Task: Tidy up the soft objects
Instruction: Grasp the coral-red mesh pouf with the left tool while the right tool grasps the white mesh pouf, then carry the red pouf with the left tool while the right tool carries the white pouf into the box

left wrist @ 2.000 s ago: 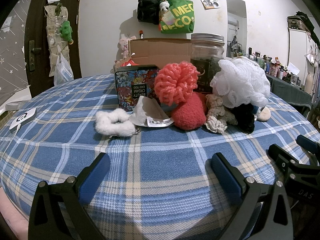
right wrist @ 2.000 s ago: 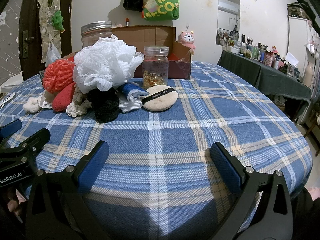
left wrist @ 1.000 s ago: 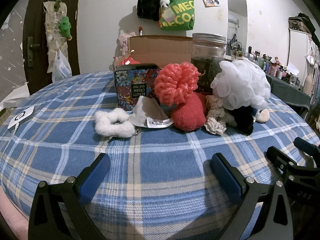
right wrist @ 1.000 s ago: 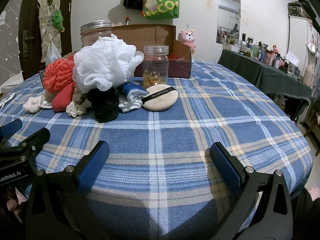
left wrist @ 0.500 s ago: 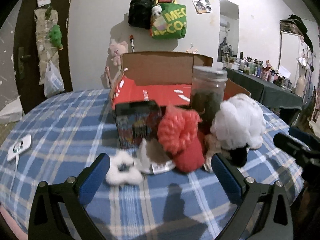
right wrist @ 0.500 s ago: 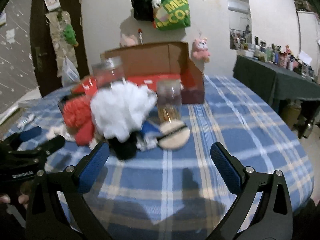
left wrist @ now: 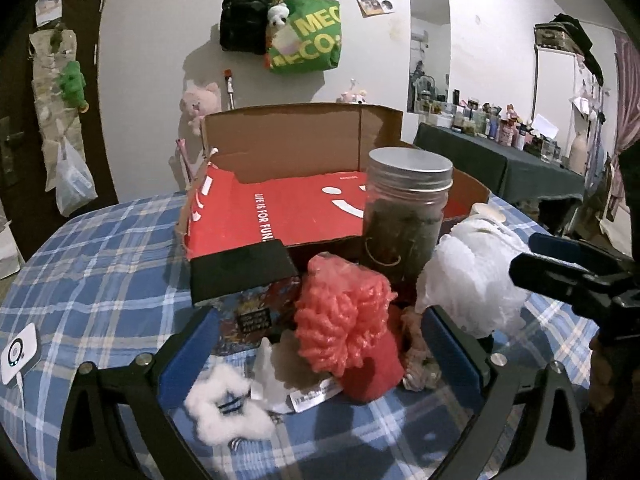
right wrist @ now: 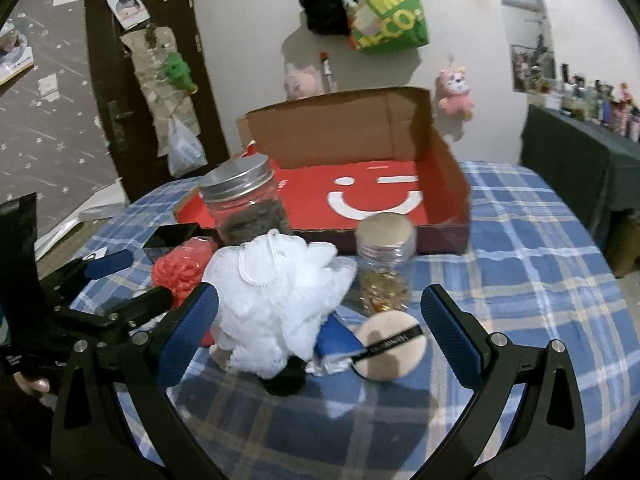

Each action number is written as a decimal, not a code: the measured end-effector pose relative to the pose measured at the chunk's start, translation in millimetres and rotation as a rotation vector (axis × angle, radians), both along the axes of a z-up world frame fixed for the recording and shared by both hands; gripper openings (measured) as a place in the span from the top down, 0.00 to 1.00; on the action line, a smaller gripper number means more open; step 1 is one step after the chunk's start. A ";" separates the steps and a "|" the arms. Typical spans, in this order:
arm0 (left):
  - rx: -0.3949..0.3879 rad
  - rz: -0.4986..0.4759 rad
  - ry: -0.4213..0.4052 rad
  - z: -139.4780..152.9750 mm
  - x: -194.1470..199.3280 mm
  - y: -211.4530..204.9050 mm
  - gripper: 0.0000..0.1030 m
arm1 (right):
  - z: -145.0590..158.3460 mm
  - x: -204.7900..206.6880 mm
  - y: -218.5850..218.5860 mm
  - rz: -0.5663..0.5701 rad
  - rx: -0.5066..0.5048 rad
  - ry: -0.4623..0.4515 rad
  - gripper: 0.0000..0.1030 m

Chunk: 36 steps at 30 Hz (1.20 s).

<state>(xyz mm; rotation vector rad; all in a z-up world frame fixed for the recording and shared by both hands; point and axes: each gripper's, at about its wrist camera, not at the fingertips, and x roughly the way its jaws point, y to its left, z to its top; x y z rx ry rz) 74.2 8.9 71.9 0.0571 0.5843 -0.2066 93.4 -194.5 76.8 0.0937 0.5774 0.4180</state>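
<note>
Left wrist view shows a cluster of soft things on a round table covered in blue plaid cloth [left wrist: 100, 264]. At the centre sits a coral-pink knitted pom-pom ball [left wrist: 344, 320] on top of a red fuzzy pad [left wrist: 374, 376]. At 7 o'clock from it lies a white fluffy scrunchie [left wrist: 224, 412], with a crumpled white paper tag [left wrist: 280, 376] between them. At 3 o'clock is a white mesh bath pouf [left wrist: 468, 280]. The left gripper [left wrist: 320, 356] hangs above the pile with its blue-padded jaws spread wide, empty, the pom-pom seen between them. Behind the pile, at 12 o'clock, stand a tall glass jar with a metal lid [left wrist: 408, 216], a dark printed tin box [left wrist: 244, 284] and an open cardboard box with a red smiley-face floor [left wrist: 296, 204].

Right wrist view shows the same white pouf [right wrist: 276, 304] at centre-left, resting on a black fuzzy scrunchie [right wrist: 286, 380]. At 4 o'clock from the pouf lie a folded blue and white cloth [right wrist: 336, 340] and a round beige powder puff with a black ribbon band [right wrist: 390, 348], touching each other. A small clear plastic jar holding gold bits [right wrist: 386, 264] stands just behind the puff. The right gripper [right wrist: 320, 332] also hovers with jaws wide apart, holding nothing. The left gripper [right wrist: 116, 284] appears at 9 o'clock.
</note>
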 end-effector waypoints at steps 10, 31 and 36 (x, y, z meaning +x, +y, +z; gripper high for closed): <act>0.012 -0.029 0.024 -5.5 11.3 -2.5 0.15 | -12.7 21.1 18.8 0.099 -0.012 0.063 0.01; -0.052 -0.086 0.054 -8.3 5.7 2.0 0.61 | -13.8 7.7 18.0 0.126 0.055 0.054 0.56; -0.059 -0.087 0.051 -6.6 2.4 4.5 0.61 | -10.9 3.5 16.0 0.116 0.049 0.037 0.60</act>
